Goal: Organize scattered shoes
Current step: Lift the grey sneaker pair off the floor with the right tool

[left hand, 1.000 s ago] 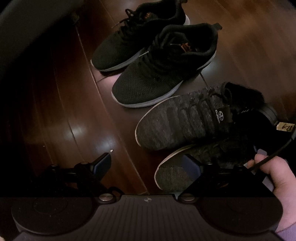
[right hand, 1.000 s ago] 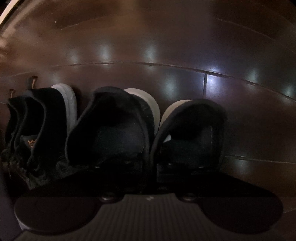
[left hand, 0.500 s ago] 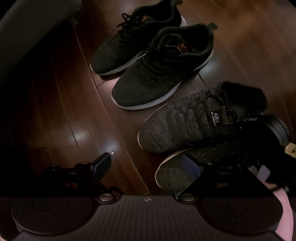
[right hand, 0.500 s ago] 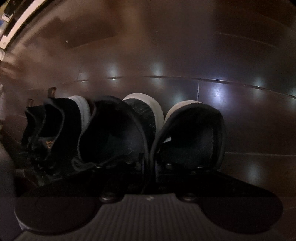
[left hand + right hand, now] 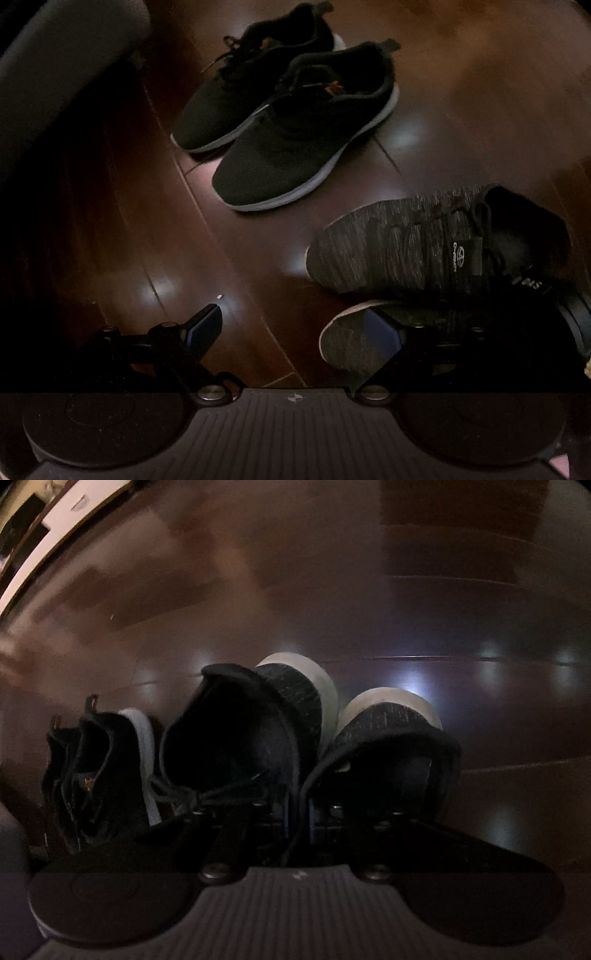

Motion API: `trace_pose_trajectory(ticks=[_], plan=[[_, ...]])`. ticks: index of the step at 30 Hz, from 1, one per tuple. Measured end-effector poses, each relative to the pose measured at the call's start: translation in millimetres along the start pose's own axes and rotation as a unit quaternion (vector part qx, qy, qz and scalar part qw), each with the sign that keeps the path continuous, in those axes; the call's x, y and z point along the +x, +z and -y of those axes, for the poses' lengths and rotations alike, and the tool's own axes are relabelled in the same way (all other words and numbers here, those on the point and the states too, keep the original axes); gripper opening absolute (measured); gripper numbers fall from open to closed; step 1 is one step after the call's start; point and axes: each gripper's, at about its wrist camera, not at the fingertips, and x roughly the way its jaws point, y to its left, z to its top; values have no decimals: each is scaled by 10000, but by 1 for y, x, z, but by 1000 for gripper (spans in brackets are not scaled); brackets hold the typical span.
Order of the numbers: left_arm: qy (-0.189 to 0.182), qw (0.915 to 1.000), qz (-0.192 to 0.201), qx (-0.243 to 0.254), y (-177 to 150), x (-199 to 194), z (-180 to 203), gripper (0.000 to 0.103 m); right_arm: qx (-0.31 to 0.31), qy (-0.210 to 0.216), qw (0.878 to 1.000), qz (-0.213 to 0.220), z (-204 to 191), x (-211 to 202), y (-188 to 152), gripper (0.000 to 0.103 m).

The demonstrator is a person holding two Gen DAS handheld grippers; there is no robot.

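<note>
A: Right tongs [image 5: 297,823] are clenched across the two touching inner collars of the grey knit pair, left shoe [image 5: 255,731] and right shoe [image 5: 391,746], heels toward the camera. The fingertips are buried in the dark, so how deep they bite I cannot tell.

B: And the left?

A: Left tongs [image 5: 291,328] are released, jaws wide, nothing between them. They hover over the floor [image 5: 110,229], with one finger [image 5: 382,328] in front of the nearer grey toe [image 5: 347,339].

B: Where's the rest?

A: The black pair [image 5: 280,122] sits side by side further out, toes pointing the same way and close together. The grey pair lies nearer, well apart from it.

B: What are the risks?

A: One pinch is carrying two soft collars. Knit compresses, so either shoe could slide out and twist off line. A loose lace [image 5: 207,794] runs right by the fingers and may snag on release.

B: Anything else?

A: In the left view the grey shoes overlap, so they may end up stacked or skewed. The open left finger is close enough to nudge that toe. It's also very dim and the floor is glossy, so depth is hard to judge.
</note>
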Motion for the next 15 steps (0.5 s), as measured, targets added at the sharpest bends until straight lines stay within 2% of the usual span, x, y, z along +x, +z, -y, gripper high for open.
trace_pose_trajectory(ticks=[5, 15], plan=[[1, 9994, 148, 307, -14, -6, 17, 88, 291, -69, 9995, 134, 23, -15, 1, 10], [-84, 9931, 437, 1083, -52, -21, 65, 88, 1213, -418, 9899, 604, 106, -71, -11, 10]])
